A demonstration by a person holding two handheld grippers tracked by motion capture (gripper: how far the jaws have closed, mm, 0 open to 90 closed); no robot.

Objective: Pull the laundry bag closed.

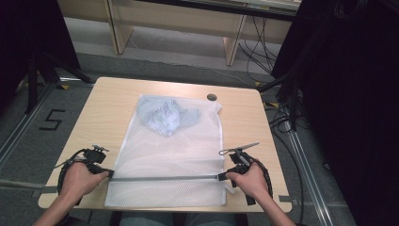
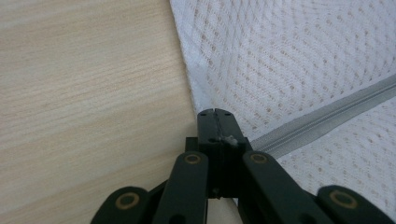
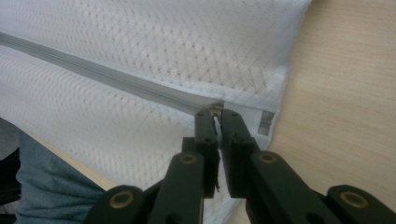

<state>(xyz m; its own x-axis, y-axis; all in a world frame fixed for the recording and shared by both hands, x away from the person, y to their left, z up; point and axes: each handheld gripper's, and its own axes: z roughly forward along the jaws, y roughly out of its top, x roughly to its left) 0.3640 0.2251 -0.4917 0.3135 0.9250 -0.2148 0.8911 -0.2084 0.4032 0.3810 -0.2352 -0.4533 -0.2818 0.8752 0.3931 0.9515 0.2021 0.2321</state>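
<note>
Wooden desk (image 1: 94, 108) carries a white mesh bag (image 1: 164, 155), reaching its near edge. Left hand-held gripper (image 1: 110, 173) clamps the bag's left edge at the zipper (image 1: 164, 178); right hand-held gripper (image 1: 220, 176) pinches the zipper's right end.

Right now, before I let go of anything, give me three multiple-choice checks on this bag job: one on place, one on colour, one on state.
1. Where in the mesh bag does the bundled cloth lie?
A. far end
B. near end
C. outside it

2. What colour is the zip?
A. red
B. grey
C. black

3. How does the right gripper stand?
A. wide open
B. shut at the zip's end
C. lifted clear

Answers: 1 A, the cloth sits by the far edge; 2 B, a grey strip crosses the bag; 3 B, its jaws pinch together there.
</note>
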